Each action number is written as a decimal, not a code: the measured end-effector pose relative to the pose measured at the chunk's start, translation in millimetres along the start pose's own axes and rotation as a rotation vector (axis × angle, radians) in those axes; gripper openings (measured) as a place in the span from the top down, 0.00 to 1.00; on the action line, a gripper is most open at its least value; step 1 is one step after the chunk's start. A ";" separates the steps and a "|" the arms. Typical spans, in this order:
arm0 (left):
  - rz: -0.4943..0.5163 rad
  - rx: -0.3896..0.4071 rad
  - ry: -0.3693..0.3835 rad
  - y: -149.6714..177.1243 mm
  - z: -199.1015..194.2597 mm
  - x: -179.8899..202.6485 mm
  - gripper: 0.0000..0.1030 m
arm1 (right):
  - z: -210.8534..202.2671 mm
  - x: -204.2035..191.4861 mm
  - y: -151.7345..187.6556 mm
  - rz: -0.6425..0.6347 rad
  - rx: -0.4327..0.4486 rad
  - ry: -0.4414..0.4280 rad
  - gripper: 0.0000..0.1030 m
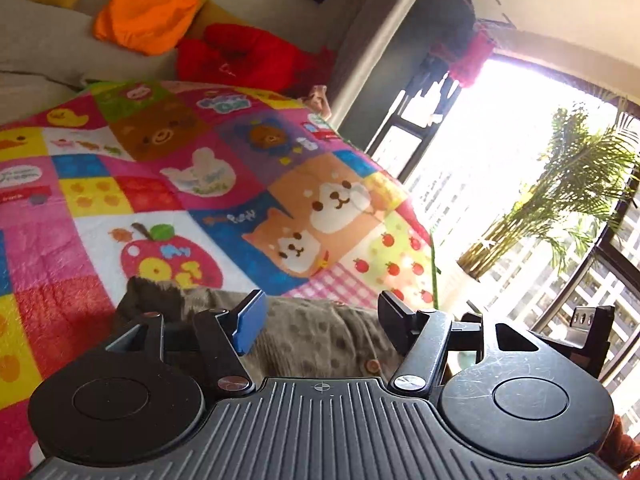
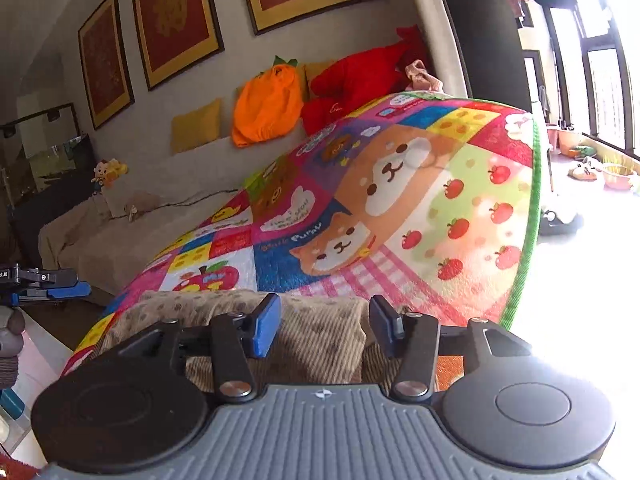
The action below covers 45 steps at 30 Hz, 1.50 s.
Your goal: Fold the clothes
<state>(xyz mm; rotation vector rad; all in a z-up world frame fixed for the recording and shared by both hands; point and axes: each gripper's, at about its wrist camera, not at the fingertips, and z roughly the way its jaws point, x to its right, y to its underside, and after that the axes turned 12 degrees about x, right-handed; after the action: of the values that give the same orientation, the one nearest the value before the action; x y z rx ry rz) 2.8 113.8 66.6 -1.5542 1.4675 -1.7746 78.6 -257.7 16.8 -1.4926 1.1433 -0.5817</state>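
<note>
Brown cardigan (image 1: 320,336) under 2 level, gaping tools: left tool (image 1: 322,322), right tool (image 2: 325,322).

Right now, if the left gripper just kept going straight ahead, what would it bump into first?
Most likely the brown knitted cardigan lying between the open fingers of the left gripper, on the colourful cartoon blanket. Depth is hard to judge.

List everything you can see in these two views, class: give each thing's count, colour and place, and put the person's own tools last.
Knitted brown dotted cardigan: one, brown, near edge of the mat, under both claws.
Patchwork cartoon play mat: one, multicoloured, spread flat.
Orange pumpkin-shaped cushion: one, orange, against the sofa back.
Red plush cushion: one, red, right of the pumpkin.
Framed red-and-gold pictures: three, on the wall.
Potted palm: one, green, by the window.
Left claw: open, above the cardigan.
Right claw: open, above the cardigan.
</note>
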 end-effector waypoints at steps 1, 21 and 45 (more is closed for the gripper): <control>-0.002 0.001 0.029 1.0 11.0 2.9 0.23 | 11.2 -5.6 1.9 -0.009 -0.018 -0.016 0.42; 0.027 -0.318 0.013 85.8 53.3 -10.4 0.08 | 40.6 -44.4 57.6 -0.269 -0.192 -0.122 0.32; -0.309 -0.335 -0.220 -7.1 145.9 -127.6 0.06 | 117.5 49.0 -21.1 -0.079 -0.197 -0.028 0.25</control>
<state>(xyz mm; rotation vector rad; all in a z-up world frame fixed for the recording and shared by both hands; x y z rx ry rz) 175.5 152.2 -12.7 -2.1710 1.5387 -1.4967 205.4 -248.5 -5.6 -1.7157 1.1497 -0.5116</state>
